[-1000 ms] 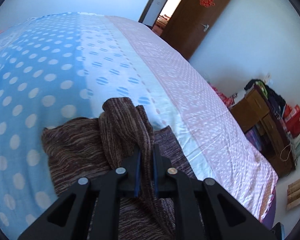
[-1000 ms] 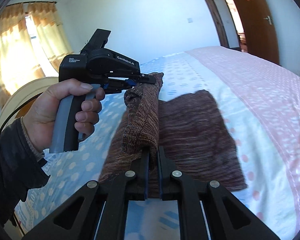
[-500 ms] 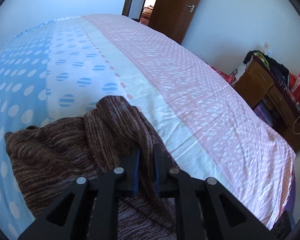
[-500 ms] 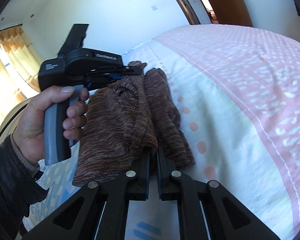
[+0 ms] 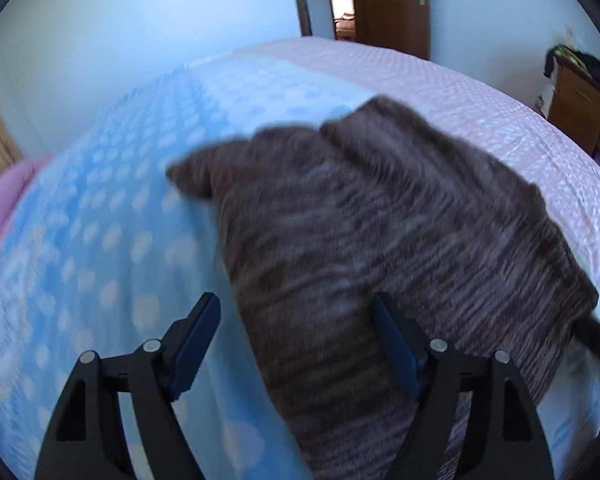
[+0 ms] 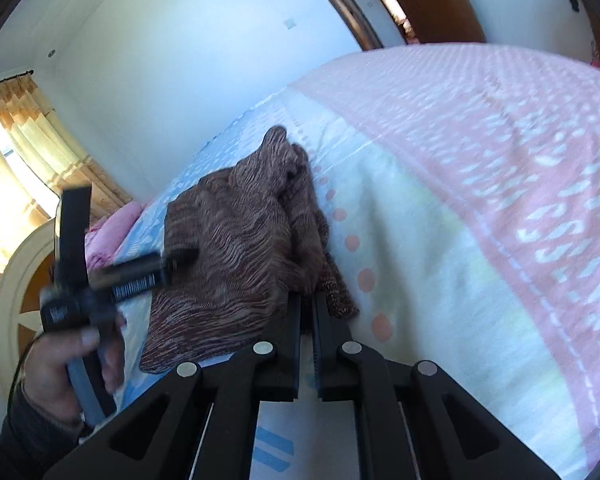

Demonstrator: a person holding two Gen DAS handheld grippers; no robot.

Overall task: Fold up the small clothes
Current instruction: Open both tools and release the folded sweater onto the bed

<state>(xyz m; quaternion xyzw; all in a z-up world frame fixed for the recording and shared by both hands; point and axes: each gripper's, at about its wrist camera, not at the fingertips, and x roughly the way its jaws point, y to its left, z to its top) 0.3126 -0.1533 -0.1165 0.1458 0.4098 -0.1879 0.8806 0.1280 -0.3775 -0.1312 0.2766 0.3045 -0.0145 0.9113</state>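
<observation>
A brown striped knit garment (image 5: 380,220) lies folded over on the bed, blurred in the left wrist view. My left gripper (image 5: 296,336) hovers over its near edge with its jaws opening wide; the cloth runs between the fingers, but the blue pads (image 5: 396,348) do not press on it. In the right wrist view the same garment (image 6: 236,232) lies bunched. My right gripper (image 6: 308,304) is shut on its near right corner. The left gripper (image 6: 176,256), held by a hand (image 6: 76,364), shows blurred at the garment's left side.
The bed cover (image 6: 480,200) is blue with white dots on the left and pink on the right. A pink pillow (image 6: 112,232) and curtains (image 6: 28,148) are at the far left. A wooden door (image 5: 388,4) and a cluttered cabinet (image 5: 580,100) stand beyond the bed.
The left gripper has let go of the garment fold and opened wide, dropping lower and swinging left. The garment now lies folded on the bed. The right gripper stays shut on its corner.
</observation>
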